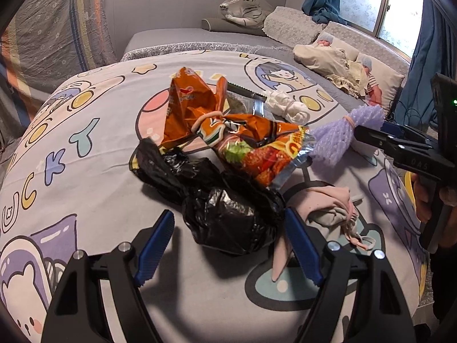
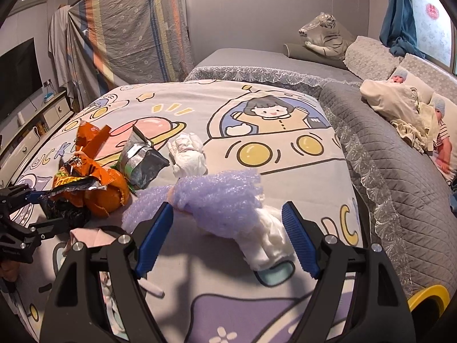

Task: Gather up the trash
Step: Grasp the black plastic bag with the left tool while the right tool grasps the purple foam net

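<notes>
Trash lies on a cartoon-print bedspread (image 1: 85, 171). My left gripper (image 1: 228, 245) is open, its blue pads either side of a crumpled black plastic bag (image 1: 225, 214). Behind the bag lie orange snack wrappers (image 1: 228, 131), a silver-green packet (image 2: 140, 160), a white wad (image 1: 288, 105) and a pink cloth (image 1: 322, 203). My right gripper (image 2: 227, 237) is open over a purple foam net (image 2: 220, 194) and a white crumpled tissue (image 2: 268, 240); it also shows in the left wrist view (image 1: 368, 137).
A grey quilted bed (image 2: 385, 171) adjoins on the right with two baby dolls (image 2: 400, 91) and pillows. A plush tiger (image 2: 322, 37) sits at the back. A TV (image 2: 17, 74) and cabinet stand left. A yellow object (image 2: 428, 297) sits at the lower right.
</notes>
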A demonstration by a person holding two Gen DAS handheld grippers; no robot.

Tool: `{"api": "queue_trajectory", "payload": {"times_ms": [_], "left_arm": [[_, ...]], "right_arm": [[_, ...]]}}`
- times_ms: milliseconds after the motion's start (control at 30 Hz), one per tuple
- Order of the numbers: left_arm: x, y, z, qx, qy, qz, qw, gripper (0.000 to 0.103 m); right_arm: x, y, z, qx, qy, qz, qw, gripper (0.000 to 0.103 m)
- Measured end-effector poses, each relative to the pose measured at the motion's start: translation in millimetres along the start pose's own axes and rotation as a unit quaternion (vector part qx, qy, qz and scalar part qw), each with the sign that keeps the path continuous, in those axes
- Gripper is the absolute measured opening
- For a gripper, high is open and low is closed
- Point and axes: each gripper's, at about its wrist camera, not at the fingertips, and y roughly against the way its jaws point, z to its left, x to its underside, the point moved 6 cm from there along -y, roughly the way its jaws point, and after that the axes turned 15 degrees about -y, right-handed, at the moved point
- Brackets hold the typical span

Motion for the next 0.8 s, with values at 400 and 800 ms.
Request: {"api": "queue_trajectory", "payload": {"times_ms": [400, 800], "left_arm": [[-11.1, -16.0, 18.7, 0.010, 0.040, 0.015, 0.9990, 0.055], [-8.9, -17.3, 24.1, 0.007, 0.053, 0.017, 0.9984, 0.044]], "right_arm": [[-16.0, -27.0, 11.9, -0.010, 0.012, 0.027, 1.000, 0.065], [-20.5, -62.7, 17.2, -0.017, -0.020, 0.103, 0.994, 0.066]]}}
